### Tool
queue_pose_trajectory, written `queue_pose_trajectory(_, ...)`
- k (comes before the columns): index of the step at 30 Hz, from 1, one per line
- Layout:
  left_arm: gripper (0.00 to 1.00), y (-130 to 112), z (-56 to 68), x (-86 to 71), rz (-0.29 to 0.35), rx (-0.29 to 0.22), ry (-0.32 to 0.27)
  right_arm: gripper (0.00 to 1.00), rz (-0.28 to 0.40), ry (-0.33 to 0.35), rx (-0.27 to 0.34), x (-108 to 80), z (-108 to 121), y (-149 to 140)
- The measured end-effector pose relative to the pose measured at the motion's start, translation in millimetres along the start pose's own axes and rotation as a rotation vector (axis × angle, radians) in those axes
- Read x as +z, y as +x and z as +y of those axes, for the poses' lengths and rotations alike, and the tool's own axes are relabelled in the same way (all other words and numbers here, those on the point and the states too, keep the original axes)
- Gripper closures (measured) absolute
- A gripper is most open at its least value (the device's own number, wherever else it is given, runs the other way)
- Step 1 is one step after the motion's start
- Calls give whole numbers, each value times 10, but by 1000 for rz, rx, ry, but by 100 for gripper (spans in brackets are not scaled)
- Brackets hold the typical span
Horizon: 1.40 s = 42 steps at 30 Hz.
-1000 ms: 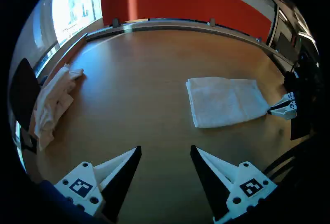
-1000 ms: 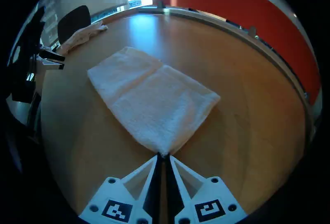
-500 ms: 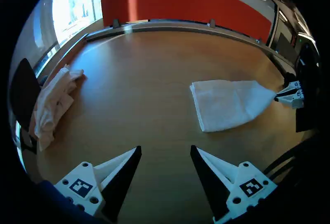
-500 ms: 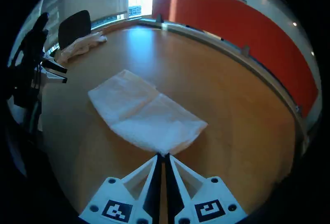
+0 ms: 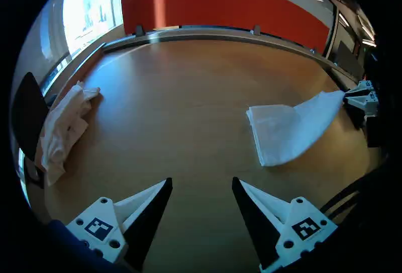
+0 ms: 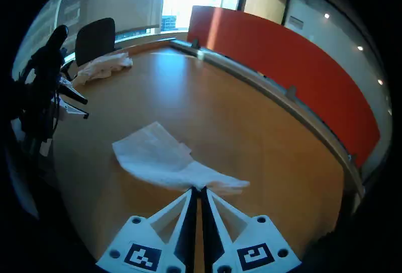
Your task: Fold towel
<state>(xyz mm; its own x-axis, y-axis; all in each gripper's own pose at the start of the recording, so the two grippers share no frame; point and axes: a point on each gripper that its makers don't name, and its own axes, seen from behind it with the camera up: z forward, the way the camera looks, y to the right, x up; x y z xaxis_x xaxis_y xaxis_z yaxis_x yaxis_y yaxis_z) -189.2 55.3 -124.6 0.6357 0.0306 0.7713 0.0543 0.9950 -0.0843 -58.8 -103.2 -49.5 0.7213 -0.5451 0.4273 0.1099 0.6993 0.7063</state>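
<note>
R gripper (image 6: 198,190) jaws pinched tight on one corner of the white towel (image 6: 151,157), corner lifted off the wood table (image 5: 176,97), rest lying flat; L gripper (image 5: 201,180) well apart, jaws wide apart, empty.

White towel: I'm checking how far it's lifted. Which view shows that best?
The left gripper view: it shows the white towel side-on, one corner raised by the right gripper, the rest lying on the table. The right gripper view shows it foreshortened beyond the shut fingers.
</note>
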Motion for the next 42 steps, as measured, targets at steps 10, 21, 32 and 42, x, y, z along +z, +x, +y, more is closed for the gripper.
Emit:
queue_pose_trajectory(10, 12, 19, 24, -7, 5, -2, -1, 95, 20, -21, -42, -151, 105, 148)
queue_pose_trajectory(21, 12, 27, 39, -17, 8, 1, -2, 95, 23, 7, -75, -86, -25, 208)
queue_pose_trajectory(32, 12, 103, 6, -66, 26, -3, 1, 95, 40, 72, -108, 90, -346, 365)
queue_pose_trajectory(42, 12, 138, -95, -118, 37, -6, 13, 95, 33, 141, -127, 297, -698, 418)
